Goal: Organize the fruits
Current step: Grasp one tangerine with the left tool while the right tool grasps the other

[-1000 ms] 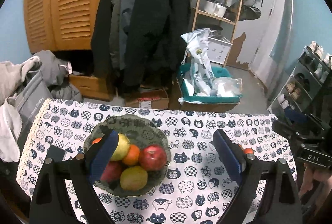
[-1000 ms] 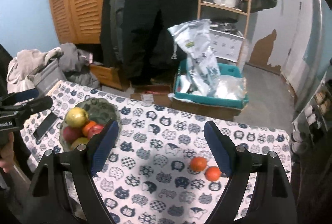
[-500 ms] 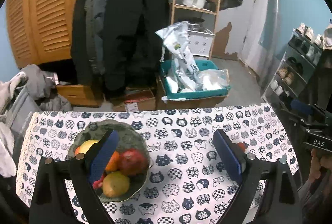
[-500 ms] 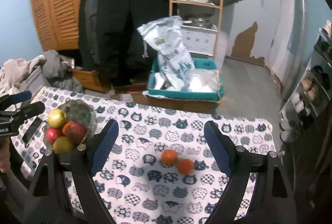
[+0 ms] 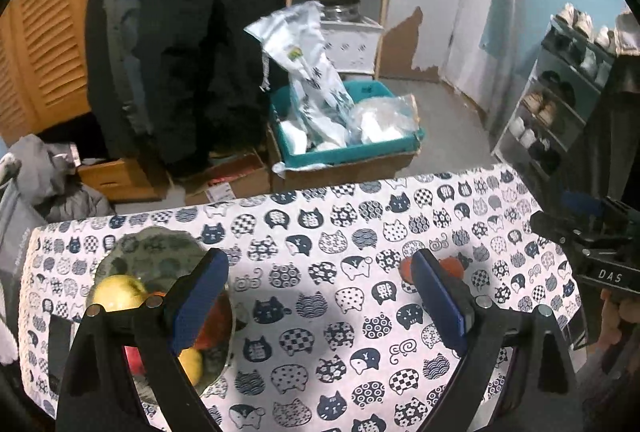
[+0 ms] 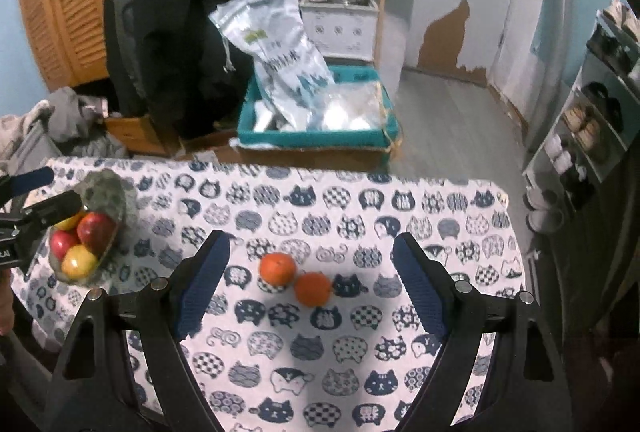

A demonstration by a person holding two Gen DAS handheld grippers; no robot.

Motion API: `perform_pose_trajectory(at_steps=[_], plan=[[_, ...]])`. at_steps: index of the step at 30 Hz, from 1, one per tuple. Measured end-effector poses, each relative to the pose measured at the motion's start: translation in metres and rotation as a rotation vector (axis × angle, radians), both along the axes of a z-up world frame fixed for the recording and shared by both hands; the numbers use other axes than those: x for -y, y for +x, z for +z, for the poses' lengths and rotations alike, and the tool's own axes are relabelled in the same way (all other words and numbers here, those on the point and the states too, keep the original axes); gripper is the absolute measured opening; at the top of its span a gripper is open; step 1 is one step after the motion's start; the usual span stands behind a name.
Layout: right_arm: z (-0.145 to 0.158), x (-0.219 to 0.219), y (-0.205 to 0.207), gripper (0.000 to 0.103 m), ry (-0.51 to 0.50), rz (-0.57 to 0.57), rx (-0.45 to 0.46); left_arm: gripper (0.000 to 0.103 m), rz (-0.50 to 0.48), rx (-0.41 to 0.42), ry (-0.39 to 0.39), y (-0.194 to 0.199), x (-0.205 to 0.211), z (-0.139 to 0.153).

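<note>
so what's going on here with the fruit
A person holds a gripper in each hand over a cat-print tablecloth. Both the right gripper and left gripper are open and empty. Two oranges lie loose between the right fingers; the bowl already holds apples and other fruit.

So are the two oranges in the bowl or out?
Out. Both oranges lie on the tablecloth, apart from the bowl.
</note>
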State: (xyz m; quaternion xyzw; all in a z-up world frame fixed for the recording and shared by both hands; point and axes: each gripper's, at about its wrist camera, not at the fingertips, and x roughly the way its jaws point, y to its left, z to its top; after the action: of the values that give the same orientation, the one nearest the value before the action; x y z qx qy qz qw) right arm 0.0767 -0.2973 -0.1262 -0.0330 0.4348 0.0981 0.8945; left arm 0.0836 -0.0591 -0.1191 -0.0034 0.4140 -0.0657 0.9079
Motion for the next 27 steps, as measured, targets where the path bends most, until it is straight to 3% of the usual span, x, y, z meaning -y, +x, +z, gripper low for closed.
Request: perform_pose_trajectory(at_steps=[10,27], plan=[[-0.047,0.015,0.015,0.084,0.001,-0.03,-0.115,0.094,-0.04,-0.058,0.034,0.024,0.029,-0.04],[-0.142,0.001,0.046,0.079,0.008,-0.007,-0.307,0.094,-0.081,-0.199,0.088,0.052,0.058,-0.128]])
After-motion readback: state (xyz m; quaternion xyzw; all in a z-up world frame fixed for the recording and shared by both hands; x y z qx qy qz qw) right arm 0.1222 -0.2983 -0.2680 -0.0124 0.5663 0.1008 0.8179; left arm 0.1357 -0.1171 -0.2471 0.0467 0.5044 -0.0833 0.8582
